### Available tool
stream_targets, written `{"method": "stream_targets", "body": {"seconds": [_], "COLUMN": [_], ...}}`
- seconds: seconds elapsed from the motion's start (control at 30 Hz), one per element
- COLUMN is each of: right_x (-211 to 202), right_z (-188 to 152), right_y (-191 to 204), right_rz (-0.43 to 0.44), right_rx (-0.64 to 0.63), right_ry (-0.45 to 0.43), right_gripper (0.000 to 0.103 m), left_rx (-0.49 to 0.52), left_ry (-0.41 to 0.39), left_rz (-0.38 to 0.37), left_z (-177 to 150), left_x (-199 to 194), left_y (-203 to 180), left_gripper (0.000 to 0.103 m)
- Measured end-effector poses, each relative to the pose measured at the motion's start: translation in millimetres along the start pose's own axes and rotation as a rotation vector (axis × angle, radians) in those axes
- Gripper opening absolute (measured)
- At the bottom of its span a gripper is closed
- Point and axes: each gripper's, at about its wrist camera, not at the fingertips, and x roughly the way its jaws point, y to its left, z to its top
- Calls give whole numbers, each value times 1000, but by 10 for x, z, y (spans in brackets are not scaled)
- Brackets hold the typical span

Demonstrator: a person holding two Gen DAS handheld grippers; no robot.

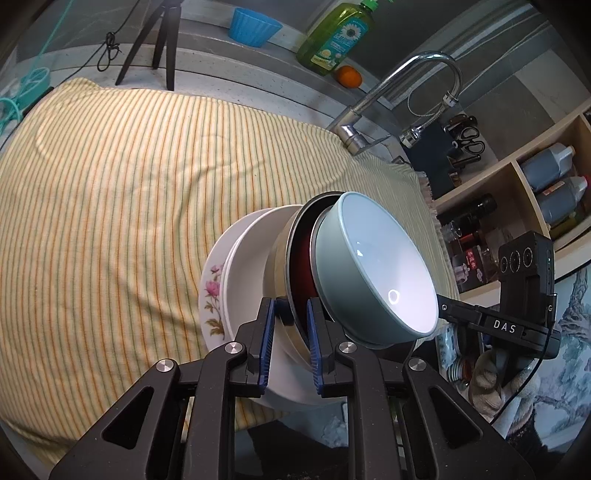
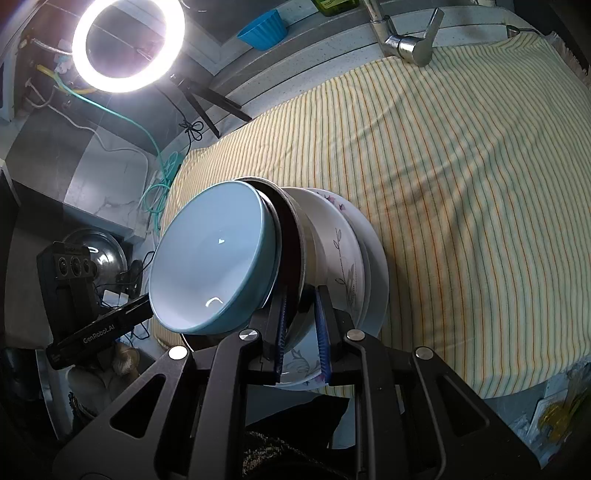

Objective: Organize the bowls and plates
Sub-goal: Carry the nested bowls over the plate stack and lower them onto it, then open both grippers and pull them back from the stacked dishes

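A stack of dishes sits between both grippers over the near edge of a striped cloth (image 1: 110,192). On top is a light blue bowl (image 1: 376,269) (image 2: 210,258). Under it come a dark red bowl (image 1: 299,266) (image 2: 291,236), a white bowl (image 1: 247,280) with a leaf pattern (image 2: 340,251), and a floral plate (image 1: 212,291) (image 2: 376,266). My left gripper (image 1: 290,314) is shut on the stack's rims on one side. My right gripper (image 2: 301,306) is shut on the rims on the opposite side. Whether the stack rests on the cloth, I cannot tell.
A chrome faucet (image 1: 406,85) (image 2: 406,40) stands at the cloth's far corner. Behind it are a green soap bottle (image 1: 336,33), an orange (image 1: 349,76) and a blue cup (image 1: 253,26) (image 2: 264,29). A ring light (image 2: 127,42) on a tripod (image 1: 159,44) stands at the back. Shelves with bottles (image 1: 554,184) flank the counter.
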Motion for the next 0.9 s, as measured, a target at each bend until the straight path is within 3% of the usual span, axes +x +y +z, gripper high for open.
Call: {"method": "stream_targets", "body": {"seconds": [0.43,0.83,0.9], "right_x": [16,-55,-106], "right_z": [-27,-72,-84], "right_y": [34,-11,-6], "right_rz": [-2,-28,-30], "right_rx": [-13,-3,-7], "right_ry": [9,-4,-18], "right_gripper": [17,34,44], "left_rx": [11,17,15], "left_ry": [4,0,-3], "left_rz": [15,41,39], "left_z": [-15,-57,-71], "left_x": [-19,-77,-104], "left_y": [15,43,52], "left_gripper": [18,30,30]}}
